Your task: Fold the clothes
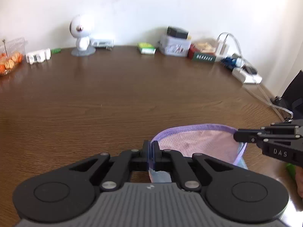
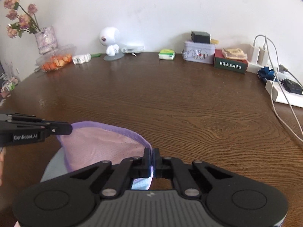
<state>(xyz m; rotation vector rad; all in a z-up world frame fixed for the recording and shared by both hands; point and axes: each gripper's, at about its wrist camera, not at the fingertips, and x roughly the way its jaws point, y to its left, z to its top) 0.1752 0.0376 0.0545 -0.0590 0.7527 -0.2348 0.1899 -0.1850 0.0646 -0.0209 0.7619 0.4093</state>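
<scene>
A small pink mesh garment (image 1: 198, 143) with a purple waistband (image 1: 189, 128) hangs between both grippers above the brown table (image 1: 113, 94). My left gripper (image 1: 151, 151) is shut on the band's left end. My right gripper (image 1: 236, 135) enters from the right, shut on the band's other end. In the right wrist view my right gripper (image 2: 152, 157) pinches the purple band (image 2: 117, 130), the pink garment (image 2: 98, 147) sags to its left, and my left gripper (image 2: 70, 128) holds the far end. Light blue fabric (image 2: 55, 164) shows below the pink part.
Along the wall stand a white toy robot (image 2: 110, 41), a green packet (image 2: 166, 54), a tin box (image 2: 198, 52), a dark green box (image 2: 230, 61), chargers with cables (image 2: 276, 79), a flower vase (image 2: 46, 37) and a snack container (image 2: 55, 60).
</scene>
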